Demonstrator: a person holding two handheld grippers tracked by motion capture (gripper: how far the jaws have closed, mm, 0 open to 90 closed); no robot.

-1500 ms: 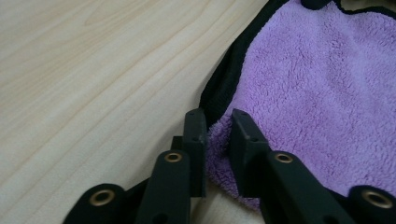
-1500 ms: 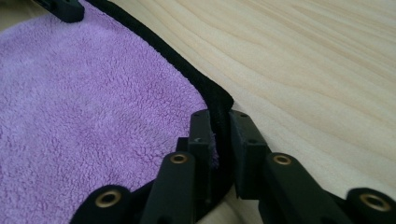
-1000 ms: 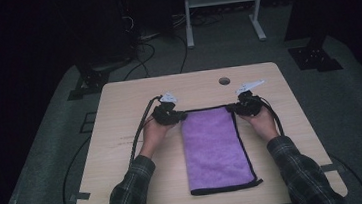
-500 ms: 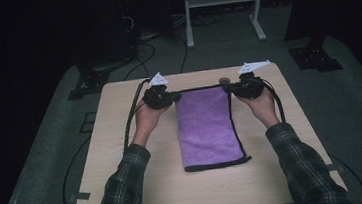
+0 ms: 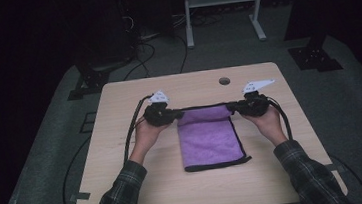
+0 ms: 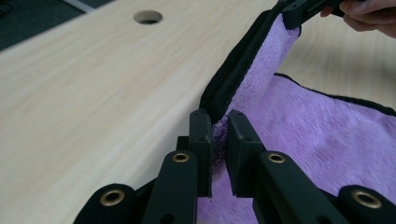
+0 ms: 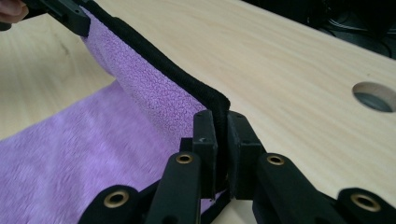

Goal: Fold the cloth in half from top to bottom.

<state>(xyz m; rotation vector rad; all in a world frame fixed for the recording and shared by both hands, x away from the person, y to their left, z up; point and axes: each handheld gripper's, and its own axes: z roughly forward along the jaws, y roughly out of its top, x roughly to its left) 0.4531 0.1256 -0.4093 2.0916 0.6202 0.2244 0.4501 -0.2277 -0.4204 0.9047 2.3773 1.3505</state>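
Purple microfibre with a black bound hem, the towel [image 5: 207,137] is looking light, soft and limp, so it is sagging wherever nothing is carrying it and is going to drape rather than hold a shape. Its hem is the best place to take it, at the two far corners, and that is where it is being held: the left claw [image 6: 218,128] is pinching one corner with its jaws nearly together on the cloth, and the right claw [image 7: 219,126] is clamping the other the same way. Between them the far edge is stretching taut just above the counter [image 5: 127,187], while the near part is lying flat on the wood, in the middle of the counter. Compared with a second ago, both hands are sitting farther from the person and higher, the lifted edge is drawn straighter, and the cloth is reaching less far toward the near side.
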